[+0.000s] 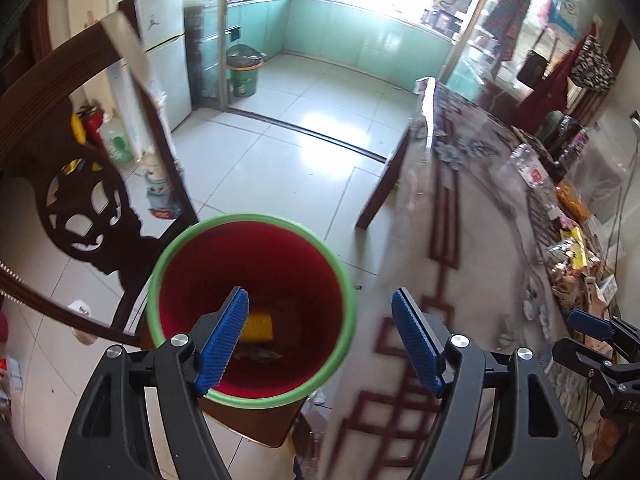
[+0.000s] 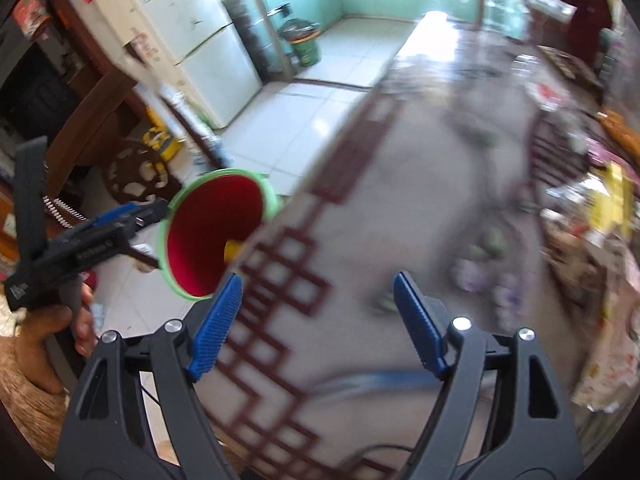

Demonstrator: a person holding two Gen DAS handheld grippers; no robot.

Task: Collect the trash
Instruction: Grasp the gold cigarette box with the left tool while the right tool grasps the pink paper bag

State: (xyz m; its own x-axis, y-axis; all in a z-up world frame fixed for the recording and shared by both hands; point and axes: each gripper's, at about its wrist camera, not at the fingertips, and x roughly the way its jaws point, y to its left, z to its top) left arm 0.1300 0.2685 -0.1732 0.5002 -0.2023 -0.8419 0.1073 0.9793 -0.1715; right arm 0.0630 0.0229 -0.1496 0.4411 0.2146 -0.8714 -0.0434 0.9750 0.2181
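The left gripper (image 1: pixel 320 336) hangs over one red bin with a green rim (image 1: pixel 344 280), which stands on a wooden chair seat at the table's left edge. Its jaws are wide apart and grip nothing; the left blue pad (image 1: pixel 224 340) shows against the bin's inside. At the bin's bottom lie one yellow piece of trash (image 1: pixel 260 326) and some darker scraps. To the right, the right gripper (image 2: pixel 318 322) hovers over the patterned tablecloth (image 2: pixel 360 248), jaws likewise spread and empty. Further right, a heap of snack wrappers (image 1: pixel 572 248) lies on the table's far right side, too blurred to count.
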